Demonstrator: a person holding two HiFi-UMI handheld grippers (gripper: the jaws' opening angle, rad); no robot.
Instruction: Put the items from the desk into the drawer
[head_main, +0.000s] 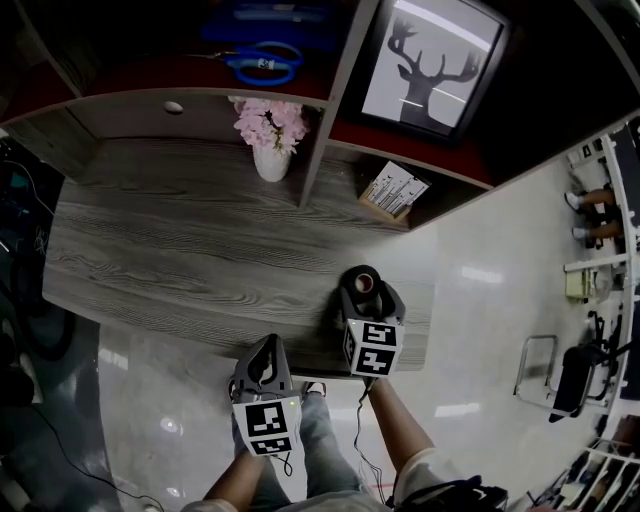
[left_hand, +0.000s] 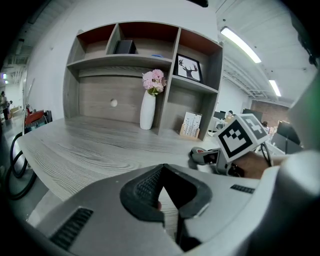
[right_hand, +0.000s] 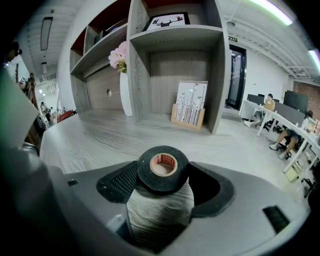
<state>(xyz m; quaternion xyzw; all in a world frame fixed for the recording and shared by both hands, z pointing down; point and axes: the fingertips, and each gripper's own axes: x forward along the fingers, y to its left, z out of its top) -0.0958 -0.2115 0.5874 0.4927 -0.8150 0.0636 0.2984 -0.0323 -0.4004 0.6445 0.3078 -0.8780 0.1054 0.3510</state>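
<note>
The roll of tape (right_hand: 164, 168) is black and round. It lies flat on the desk (head_main: 180, 255) with its hole looking up, near the front edge and toward the right end. It has no long side, so it can be taken from any way round.

The right gripper (right_hand: 163, 176) is right on it. Its two jaws press on the roll, one on each side, so the roll is pinched between them. The roll sits at the very tip of this gripper, on the far side from the person.

The left gripper (left_hand: 162, 171) is well apart from the roll, off to the left and nearer the person, past the front edge of the desk. Its jaws are pressed together at the tip with nothing in them.

So the right hand is the one with the roll. I think the next move is to lift it and carry it to the drawer. No drawer shows in any view, so I cannot tell which way it must go. The free left gripper could pull the drawer open
</note>
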